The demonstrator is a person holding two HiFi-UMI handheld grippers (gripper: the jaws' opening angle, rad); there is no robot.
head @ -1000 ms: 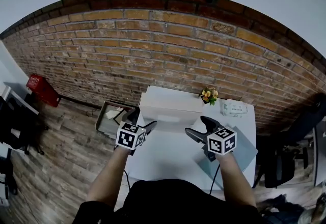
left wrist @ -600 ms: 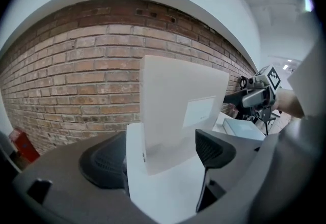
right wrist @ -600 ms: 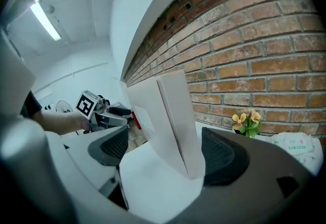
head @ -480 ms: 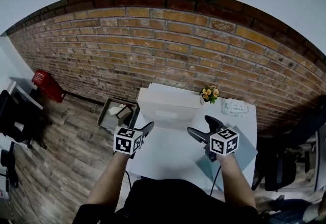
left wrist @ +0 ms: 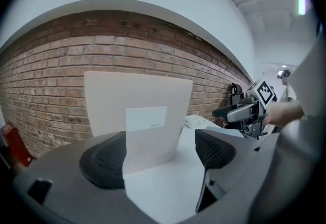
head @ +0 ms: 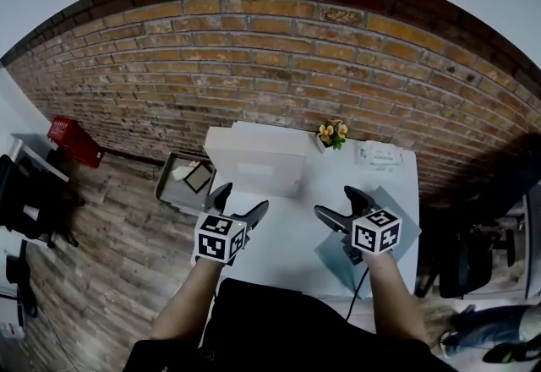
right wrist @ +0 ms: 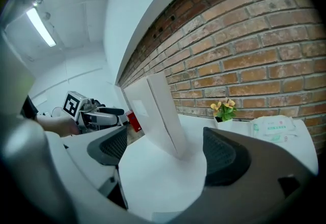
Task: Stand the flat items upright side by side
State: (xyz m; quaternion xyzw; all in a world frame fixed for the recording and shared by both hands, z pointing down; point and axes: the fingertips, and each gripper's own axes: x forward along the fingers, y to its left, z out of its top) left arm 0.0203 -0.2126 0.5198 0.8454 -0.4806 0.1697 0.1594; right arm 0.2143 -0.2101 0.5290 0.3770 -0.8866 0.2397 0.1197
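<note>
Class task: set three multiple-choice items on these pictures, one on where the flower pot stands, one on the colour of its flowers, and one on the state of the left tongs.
1. Where does the flower pot stand?
A) on the floor
B) on the white table, right of the white box
C) on top of the white box

2. What colour are its flowers?
A) blue
B) black
C) yellow-orange

3. How do the left tongs stand?
A) open, gripping nothing
B) shut on the white box
C) shut on the flower pot

Answers:
1 B: the head view shows the pot on the table, past the box's right end.
2 C: the right gripper view shows yellow-orange blooms.
3 A: the left gripper view shows the jaws apart, with the box standing beyond them.
</note>
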